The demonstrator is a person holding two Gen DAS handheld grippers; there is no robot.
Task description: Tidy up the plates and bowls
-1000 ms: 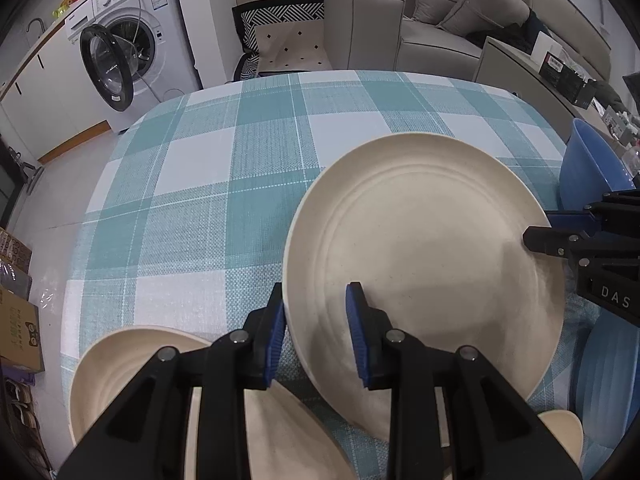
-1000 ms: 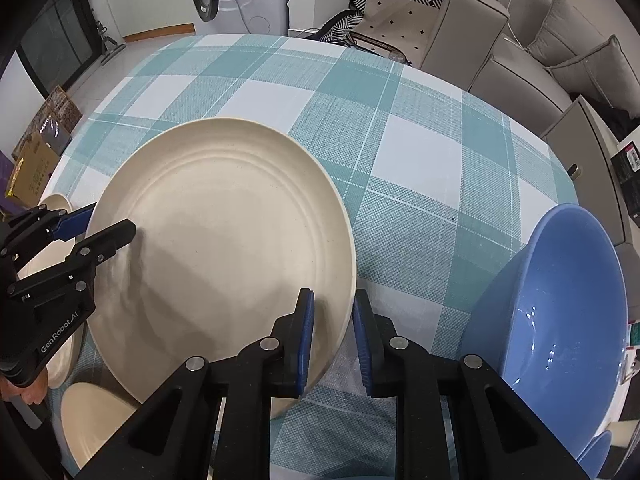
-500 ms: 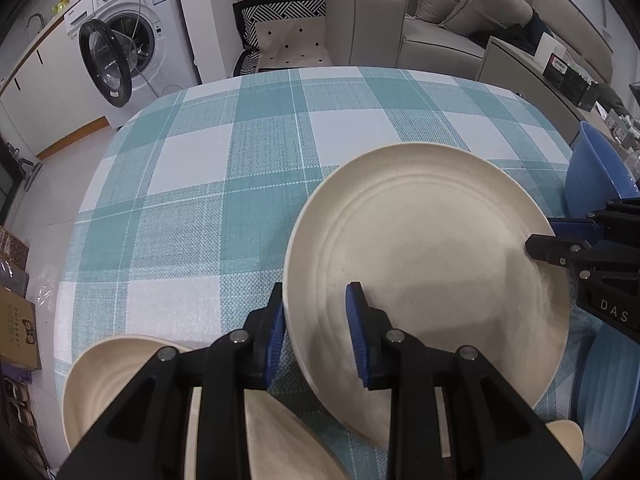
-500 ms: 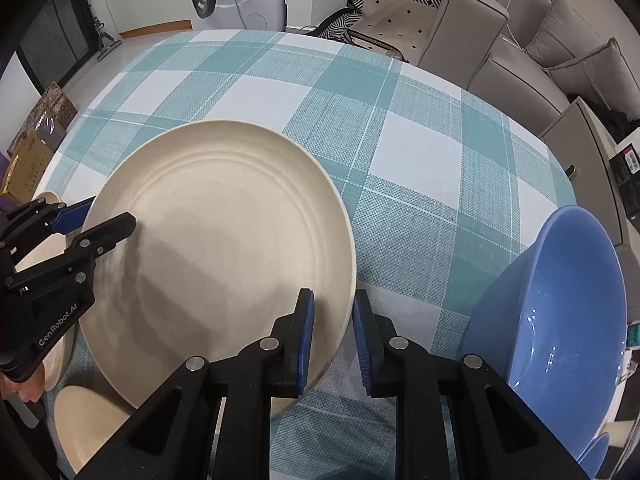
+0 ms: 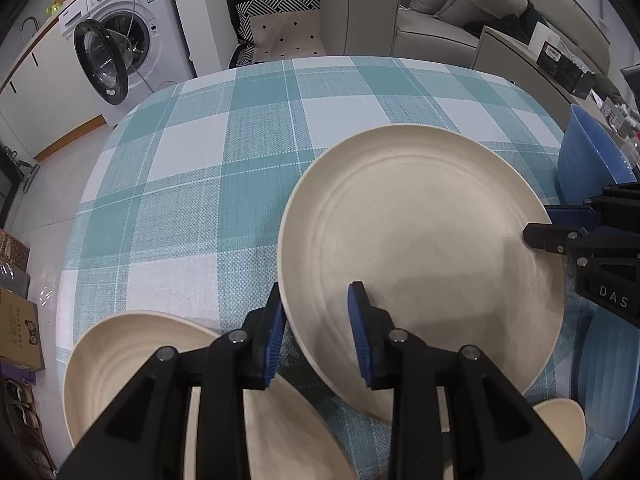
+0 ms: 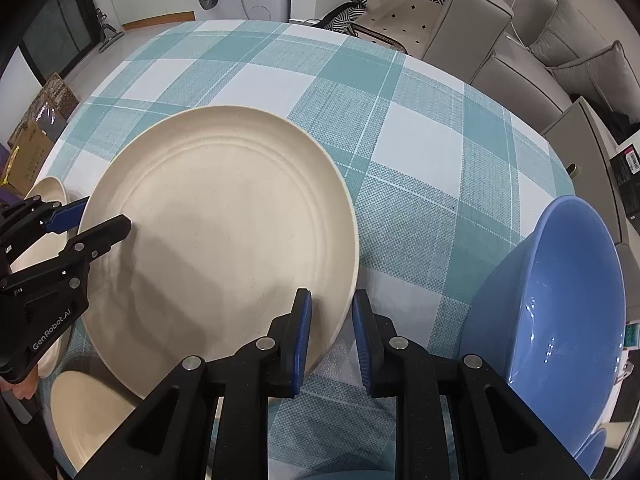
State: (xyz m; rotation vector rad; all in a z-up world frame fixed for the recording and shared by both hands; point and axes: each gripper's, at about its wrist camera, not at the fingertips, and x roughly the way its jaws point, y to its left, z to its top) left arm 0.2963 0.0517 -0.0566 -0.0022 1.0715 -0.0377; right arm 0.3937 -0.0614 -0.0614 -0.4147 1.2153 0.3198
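Note:
A large cream plate [image 5: 420, 248] [image 6: 224, 240] hangs a little above the checked tablecloth, held by two opposite sides of its rim. My left gripper [image 5: 316, 308] is shut on the plate's near left rim, one blue pad under it and one on its upper face. My right gripper [image 6: 330, 308] is shut on the opposite rim. Each wrist view shows the other gripper at the far side of the plate: the right gripper [image 5: 544, 224] and the left gripper [image 6: 100, 216].
A blue bowl [image 6: 560, 300] [image 5: 588, 160] stands at the table's right edge. Cream dishes [image 5: 120, 352] lie stacked under my left gripper, and a small cream dish [image 6: 88, 412] sits near the front. A ribbed blue plate [image 5: 608, 368] lies front right. A sofa and a washing machine stand beyond the table.
Both grippers keep their hold on the plate's rim. The plate and the hands have barely shifted.

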